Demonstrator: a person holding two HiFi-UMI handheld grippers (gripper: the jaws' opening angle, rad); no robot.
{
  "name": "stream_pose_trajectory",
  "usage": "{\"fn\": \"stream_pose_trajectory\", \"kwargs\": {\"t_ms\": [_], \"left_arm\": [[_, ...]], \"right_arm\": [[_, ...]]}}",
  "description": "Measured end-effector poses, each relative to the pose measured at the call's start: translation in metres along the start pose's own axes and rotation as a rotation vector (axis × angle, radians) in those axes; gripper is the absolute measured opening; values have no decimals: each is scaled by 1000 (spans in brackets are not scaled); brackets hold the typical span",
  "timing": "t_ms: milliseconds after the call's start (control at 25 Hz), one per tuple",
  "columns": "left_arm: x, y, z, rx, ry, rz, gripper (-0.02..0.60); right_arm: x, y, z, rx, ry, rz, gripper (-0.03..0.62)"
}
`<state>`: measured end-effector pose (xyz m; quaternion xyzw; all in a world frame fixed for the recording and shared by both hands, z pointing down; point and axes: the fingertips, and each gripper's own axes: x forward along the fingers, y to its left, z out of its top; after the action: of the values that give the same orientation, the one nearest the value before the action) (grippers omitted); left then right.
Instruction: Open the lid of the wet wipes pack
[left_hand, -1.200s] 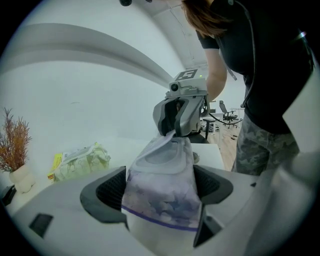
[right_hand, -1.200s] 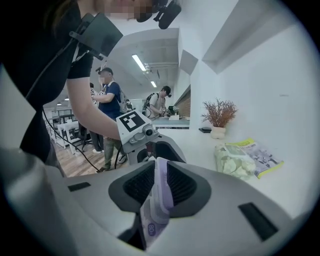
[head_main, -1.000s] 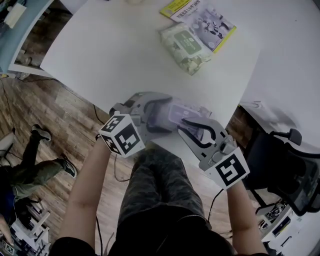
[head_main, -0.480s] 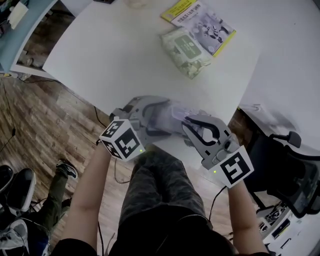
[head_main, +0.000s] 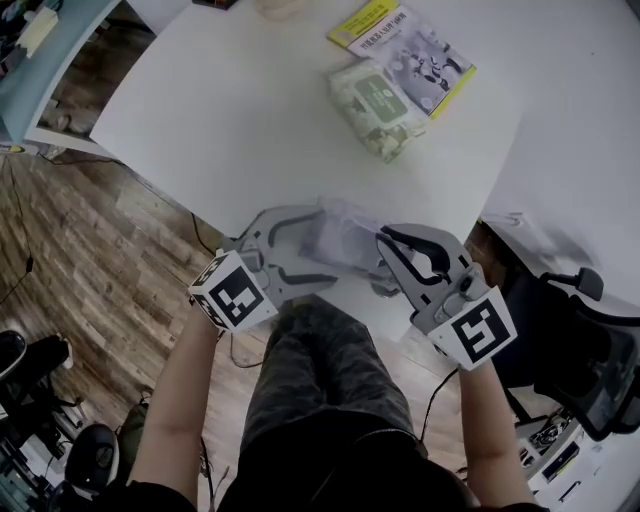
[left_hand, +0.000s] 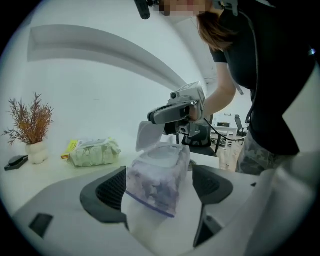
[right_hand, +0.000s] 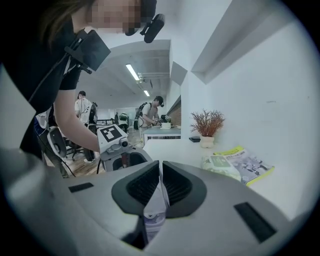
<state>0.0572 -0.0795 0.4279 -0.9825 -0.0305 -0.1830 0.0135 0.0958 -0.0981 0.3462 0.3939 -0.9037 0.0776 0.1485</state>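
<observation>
Wet wipes pack (left_hand: 156, 180) sits at the near edge of the tabletop (head_main: 250, 120), right in front of the person. It is pale purple with a white top.

Left claw (head_main: 322, 245): clamped around the pack. A dark ribbed pad lies against each side wall, and the pack looks slightly tilted.

Right claw (right_hand: 160, 187): comes in from the right edge. Its jaws have just been closing, and they are now nearly together, pinching the thin white lid (left_hand: 148, 136) between the pads.

Lid: hinged up off the pack top and standing almost upright, with the oval opening underneath exposed.

Elsewhere: a second pack (head_main: 378, 103), green, lies toward the far edge, well apart from the claws. It partly overlaps a booklet (head_main: 425, 50) with a yellow border. A potted dry plant (left_hand: 31, 127) stands at the far end of the tabletop.
</observation>
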Motion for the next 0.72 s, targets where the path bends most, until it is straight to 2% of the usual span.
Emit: {"fn": "stream_pose_trajectory", "kwargs": {"t_ms": [80,120,240,400,520,720], "left_arm": [[-3,-3,0,-14,-11,10,426],[-5,-3,2,-21,-20,21,404],[-13,-2,6,-33,-45,57,255],[-21,-3,9,-63,-63,84,144],[-25,-3,13,-108,-110,105,38],[-33,0,18,-199,-179,157,15]], "right_arm": [[0,-4,0,-4,-1,-5,38],[1,-6,1,-4,-3,-7,37],[1,-11,3,-1,-10,-11,37],[3,-17,3,10,-14,-10,37],[4,-20,3,23,-21,-4,37],[6,-26,3,45,-30,4,38]]}}
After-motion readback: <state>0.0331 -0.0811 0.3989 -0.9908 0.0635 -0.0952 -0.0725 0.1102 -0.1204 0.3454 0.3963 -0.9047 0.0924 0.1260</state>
